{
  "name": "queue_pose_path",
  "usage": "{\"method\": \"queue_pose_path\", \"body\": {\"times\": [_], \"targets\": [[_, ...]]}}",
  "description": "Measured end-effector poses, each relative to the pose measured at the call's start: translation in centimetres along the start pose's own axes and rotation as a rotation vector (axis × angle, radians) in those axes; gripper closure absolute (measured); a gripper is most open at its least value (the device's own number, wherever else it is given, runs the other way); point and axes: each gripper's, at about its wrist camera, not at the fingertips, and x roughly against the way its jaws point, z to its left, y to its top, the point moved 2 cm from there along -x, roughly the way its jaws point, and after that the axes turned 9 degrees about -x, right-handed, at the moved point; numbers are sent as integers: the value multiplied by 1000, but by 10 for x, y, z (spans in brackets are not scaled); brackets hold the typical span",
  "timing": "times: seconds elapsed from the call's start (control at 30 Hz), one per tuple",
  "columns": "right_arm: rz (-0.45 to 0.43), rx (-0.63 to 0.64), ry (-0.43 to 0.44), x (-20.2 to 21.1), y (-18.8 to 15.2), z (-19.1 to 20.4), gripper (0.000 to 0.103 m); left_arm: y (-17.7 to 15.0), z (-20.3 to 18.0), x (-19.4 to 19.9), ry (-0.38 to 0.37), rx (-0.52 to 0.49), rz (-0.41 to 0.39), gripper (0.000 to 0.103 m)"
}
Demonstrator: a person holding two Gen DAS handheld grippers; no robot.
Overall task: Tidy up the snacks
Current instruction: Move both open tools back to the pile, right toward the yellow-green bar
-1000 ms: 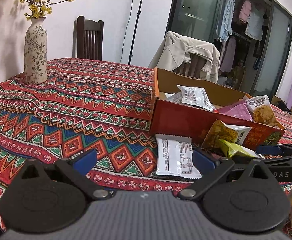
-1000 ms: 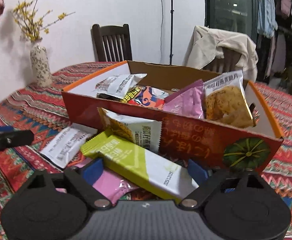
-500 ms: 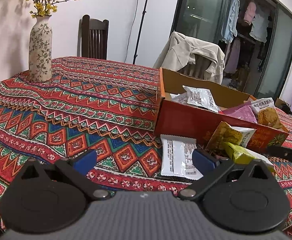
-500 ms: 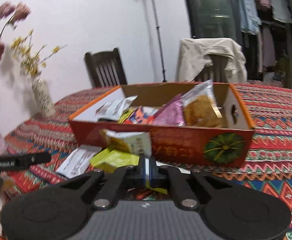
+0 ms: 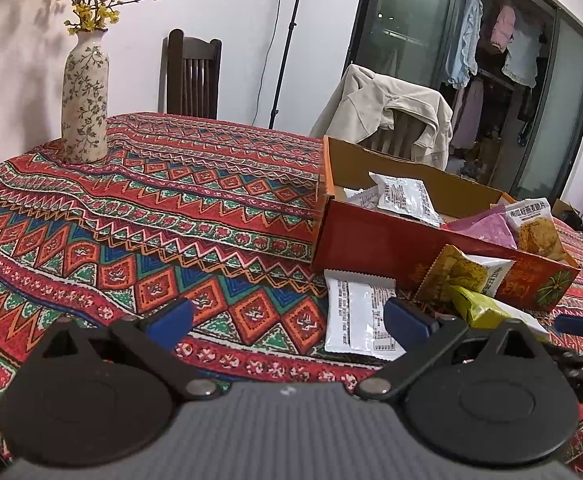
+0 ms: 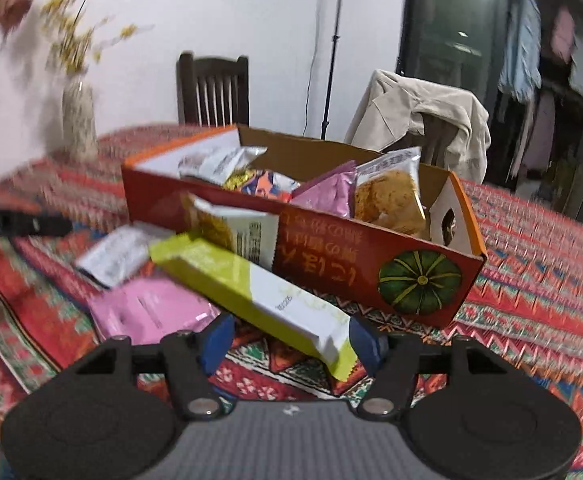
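Observation:
A red cardboard box [image 6: 331, 252] with a pumpkin print holds several snack packets on the patterned tablecloth; it also shows in the left wrist view [image 5: 375, 240]. In front of it lie a yellow-green bar packet [image 6: 251, 292], a pink packet [image 6: 151, 308], a white packet [image 5: 355, 316] and a cracker packet [image 5: 463, 276] leaning on the box. My right gripper [image 6: 291, 340] is open with its fingers either side of the near end of the yellow-green packet. My left gripper [image 5: 287, 320] is open and empty over the cloth, left of the white packet.
A floral vase [image 5: 85, 96] with yellow flowers stands at the table's far left. A dark wooden chair [image 5: 191, 76] and a chair draped with a beige jacket [image 5: 387, 112] stand behind the table. The right gripper's fingertip [image 5: 579, 324] shows at the left view's right edge.
My right gripper shut half a second ago and has opened again, now straddling the yellow-green packet. The right view swings and is blurred. My left gripper has barely moved.

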Motion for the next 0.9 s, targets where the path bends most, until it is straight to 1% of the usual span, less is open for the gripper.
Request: {"method": "queue_pose_path", "body": {"times": [0.13,0.23,0.33,0.4,0.43,0.47,0.5,0.57,0.67,0.7,0.77,0.9], "targets": [[17,125,-53,-17,3,16,40,0,0,0,-2,1,-1,0],[39,193,-69,-32,7,25,40,0,0,0,-6,7,-2,0],[38,230,-58,-38,12,30,40,0,0,0,-11,7,-1,0],[43,237,-32,-40,14,30,44,0,0,0,-12,7,0,0],[48,234,-7,-40,15,30,50,0,0,0,-13,8,-1,0],[52,226,18,-40,15,28,51,0,0,0,-14,10,-2,0],[48,230,22,-39,14,28,53,0,1,0,-13,11,-1,0],[33,225,29,-34,13,28,63,0,1,0,-14,12,1,0],[2,184,46,-20,14,23,74,0,1,0,-15,12,2,0],[-9,161,47,-14,15,20,75,0,1,-1,-14,12,3,0],[-28,127,51,-4,17,15,82,0,1,-1,-13,12,4,0],[-78,28,74,17,22,3,88,0,0,-1,-7,12,6,0]]}}
